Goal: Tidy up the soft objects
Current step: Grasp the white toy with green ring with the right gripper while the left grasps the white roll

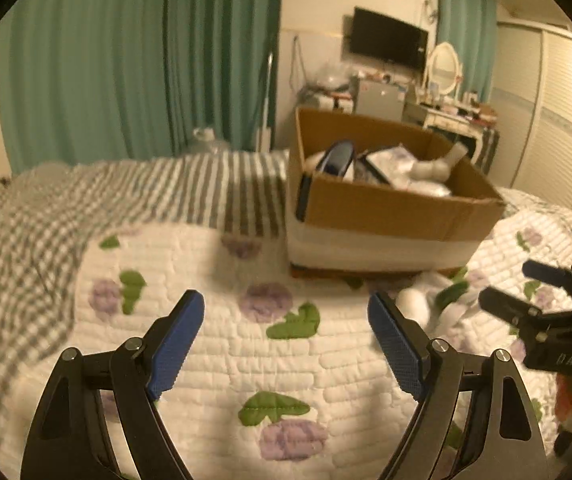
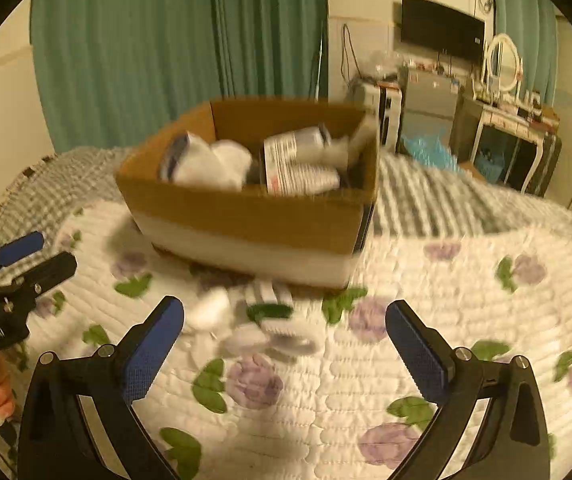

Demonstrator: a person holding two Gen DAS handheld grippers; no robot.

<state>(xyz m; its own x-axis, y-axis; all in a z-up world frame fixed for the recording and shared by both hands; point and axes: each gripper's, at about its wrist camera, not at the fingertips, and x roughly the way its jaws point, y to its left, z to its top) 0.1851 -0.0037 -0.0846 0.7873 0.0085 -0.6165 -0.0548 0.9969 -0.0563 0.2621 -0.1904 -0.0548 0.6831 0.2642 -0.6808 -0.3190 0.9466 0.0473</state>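
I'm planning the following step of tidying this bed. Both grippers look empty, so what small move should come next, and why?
Probably ease the right gripper forward and down onto the white soft items on the quilt. They lie loose just ahead of its open jaws, in front of the cardboard box that already holds similar things. The left gripper is open too, but faces bare quilt.

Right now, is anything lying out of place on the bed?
Yes: a small pile of white socks lies loose on the floral quilt just in front of the cardboard box, not inside it with the others.
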